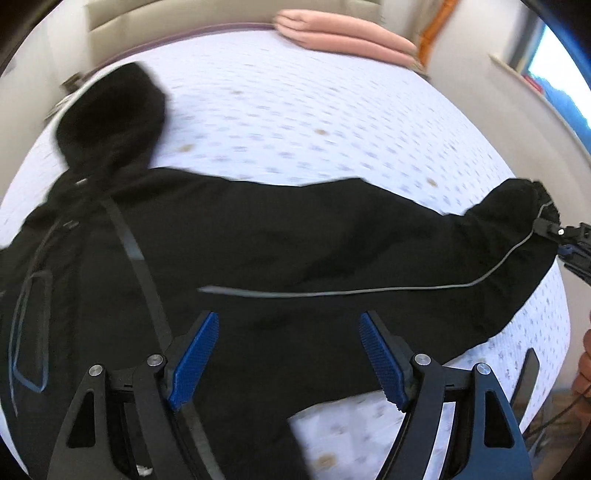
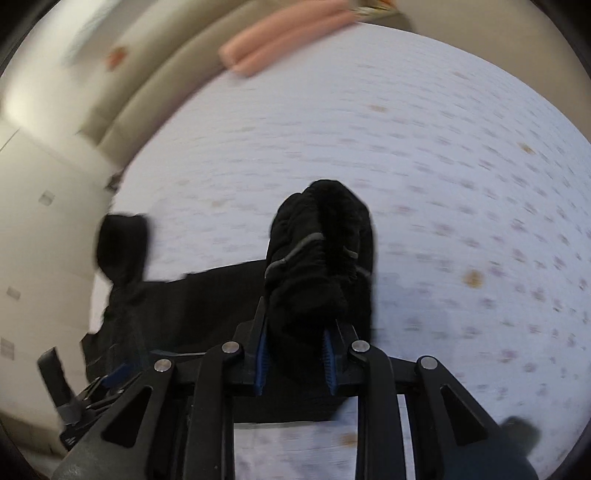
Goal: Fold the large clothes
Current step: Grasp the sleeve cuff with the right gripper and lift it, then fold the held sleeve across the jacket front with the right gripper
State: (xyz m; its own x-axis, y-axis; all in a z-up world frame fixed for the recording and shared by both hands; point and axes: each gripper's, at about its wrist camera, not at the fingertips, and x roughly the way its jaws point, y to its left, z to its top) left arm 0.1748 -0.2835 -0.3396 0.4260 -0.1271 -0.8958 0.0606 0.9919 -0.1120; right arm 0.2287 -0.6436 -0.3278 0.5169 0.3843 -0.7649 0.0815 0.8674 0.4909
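A large black hooded jacket [image 1: 258,243] lies spread on the bed, its hood [image 1: 110,114] at the far left and one sleeve stretched to the right. My left gripper [image 1: 290,354] is open and empty, hovering over the jacket's body. My right gripper [image 2: 295,354] is shut on the sleeve cuff [image 2: 321,251], which bunches up between the blue pads. In the left wrist view the right gripper [image 1: 569,240] shows at the sleeve's end. The jacket's body [image 2: 192,306] and hood [image 2: 122,243] lie to the left in the right wrist view.
The bed has a white sheet with small dots [image 1: 314,110]. A folded pink blanket [image 1: 343,33] lies at the far edge by the beige headboard [image 2: 155,92]. A window [image 1: 561,74] is at the right. The bed's near edge runs below the grippers.
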